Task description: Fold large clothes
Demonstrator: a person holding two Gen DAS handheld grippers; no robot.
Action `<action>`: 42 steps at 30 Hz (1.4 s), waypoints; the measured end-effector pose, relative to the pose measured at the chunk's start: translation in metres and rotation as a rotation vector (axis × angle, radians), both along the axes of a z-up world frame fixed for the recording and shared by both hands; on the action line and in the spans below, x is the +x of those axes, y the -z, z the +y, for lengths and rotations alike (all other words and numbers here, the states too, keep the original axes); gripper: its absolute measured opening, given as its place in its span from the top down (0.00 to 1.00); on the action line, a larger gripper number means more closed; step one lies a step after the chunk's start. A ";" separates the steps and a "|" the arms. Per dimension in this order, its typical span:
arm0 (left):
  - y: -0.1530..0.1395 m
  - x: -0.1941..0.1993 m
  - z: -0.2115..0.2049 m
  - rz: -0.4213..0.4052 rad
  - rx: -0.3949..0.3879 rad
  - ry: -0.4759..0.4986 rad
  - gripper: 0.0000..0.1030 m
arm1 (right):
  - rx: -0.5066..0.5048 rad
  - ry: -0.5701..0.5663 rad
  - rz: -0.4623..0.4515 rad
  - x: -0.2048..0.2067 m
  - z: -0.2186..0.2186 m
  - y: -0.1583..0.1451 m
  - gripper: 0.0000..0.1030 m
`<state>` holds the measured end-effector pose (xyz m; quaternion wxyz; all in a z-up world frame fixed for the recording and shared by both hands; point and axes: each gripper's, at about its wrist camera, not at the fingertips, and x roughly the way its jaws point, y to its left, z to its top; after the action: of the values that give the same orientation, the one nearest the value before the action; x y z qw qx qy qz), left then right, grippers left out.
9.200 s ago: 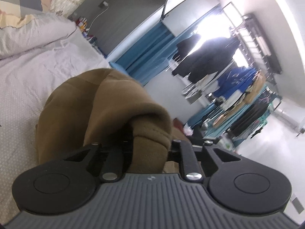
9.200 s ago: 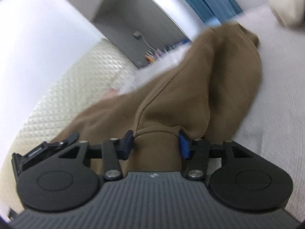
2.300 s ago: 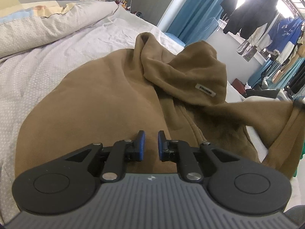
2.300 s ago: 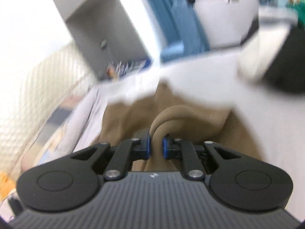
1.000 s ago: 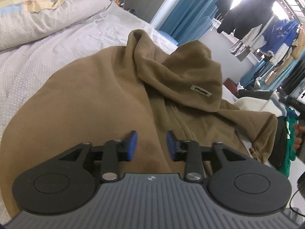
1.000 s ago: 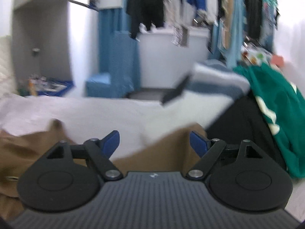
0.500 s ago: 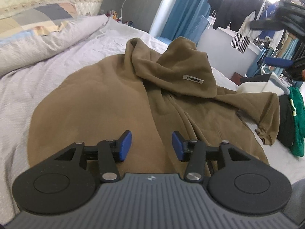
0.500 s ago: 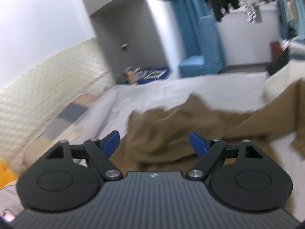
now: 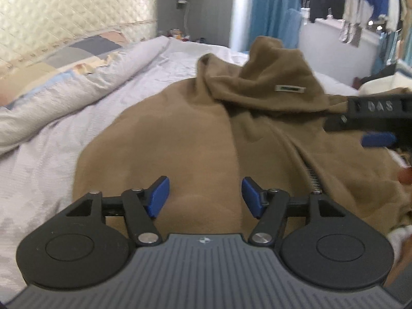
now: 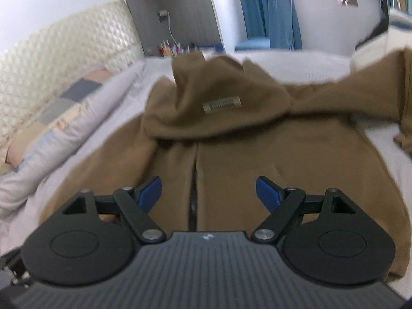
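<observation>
Brown hoodie (image 9: 180, 139) spread flat on bed (image 9: 51, 139), frame centre, hood upper centre. Left gripper (image 9: 205, 195) jaws just been opening, nothing between. Right gripper (image 10: 208, 193) jaws wide, empty, over zipper.

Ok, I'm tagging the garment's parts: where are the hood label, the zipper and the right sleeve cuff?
hood label (image 10: 222, 104): right wrist view, label's centre.
zipper (image 9: 312, 180): left wrist view, teeth.
right sleeve cuff (image 10: 406, 136): right wrist view, cuff edge.

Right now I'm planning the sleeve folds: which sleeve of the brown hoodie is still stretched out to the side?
The sleeve on the right of the right wrist view: it stretches sideways from the hoodie across the bed. On the left, no sleeve shows.
</observation>
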<state>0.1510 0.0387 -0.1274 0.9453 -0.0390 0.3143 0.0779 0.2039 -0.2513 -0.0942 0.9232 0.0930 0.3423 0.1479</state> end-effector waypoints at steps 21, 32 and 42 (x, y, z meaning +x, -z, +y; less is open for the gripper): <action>-0.086 -0.013 0.139 -0.271 -0.264 -0.263 0.93 | -0.014 -0.042 0.090 0.006 0.019 0.030 0.21; -0.166 0.152 0.303 -0.214 0.055 -0.477 0.93 | -0.081 -0.078 0.022 0.029 0.040 0.036 0.21; -0.064 0.275 0.391 -0.017 0.144 -0.648 0.93 | -0.081 -0.104 -0.054 0.072 0.060 0.053 0.21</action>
<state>0.4262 0.4298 -0.0638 0.8743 -0.0708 0.2715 0.3960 0.2759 -0.1912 -0.1472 0.9262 0.0336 0.3272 0.1841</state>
